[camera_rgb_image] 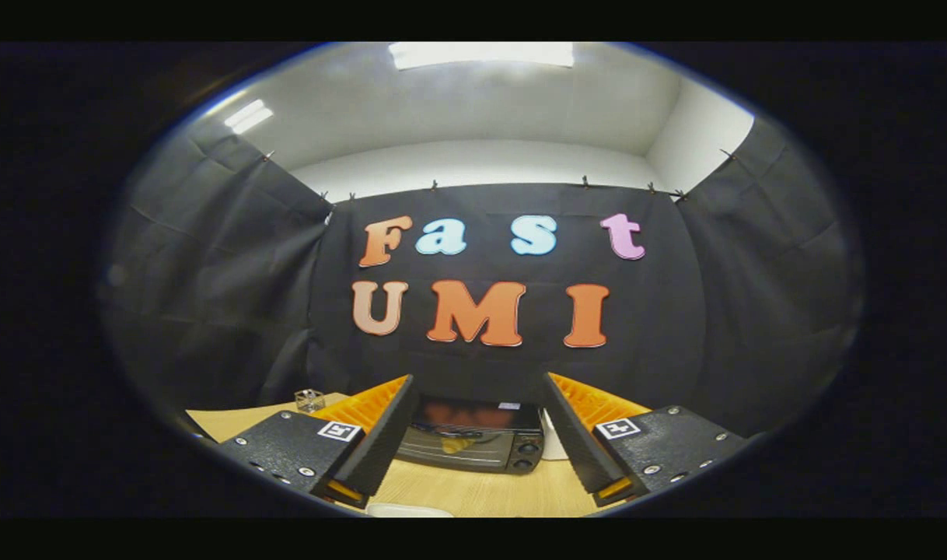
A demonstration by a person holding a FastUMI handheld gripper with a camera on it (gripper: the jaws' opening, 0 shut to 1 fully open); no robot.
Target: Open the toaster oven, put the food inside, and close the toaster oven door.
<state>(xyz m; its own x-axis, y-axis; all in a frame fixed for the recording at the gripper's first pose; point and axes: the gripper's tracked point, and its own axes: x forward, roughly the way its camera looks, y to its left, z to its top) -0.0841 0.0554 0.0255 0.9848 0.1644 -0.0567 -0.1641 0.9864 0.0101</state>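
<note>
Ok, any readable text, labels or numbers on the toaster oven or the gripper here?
On the toaster oven, seen beyond and between the open gripper fingers: top sticker too small to read; nothing legible around its knobs.
On the gripper: square markers, black-and-white patterns, no words.
Nothing quotable.

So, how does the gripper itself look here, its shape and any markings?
The gripper has two wedge-shaped fingers with ribbed inner faces. Each sits on a flat textured plate with small screws, and each plate carries a square black-and-white marker.
</note>
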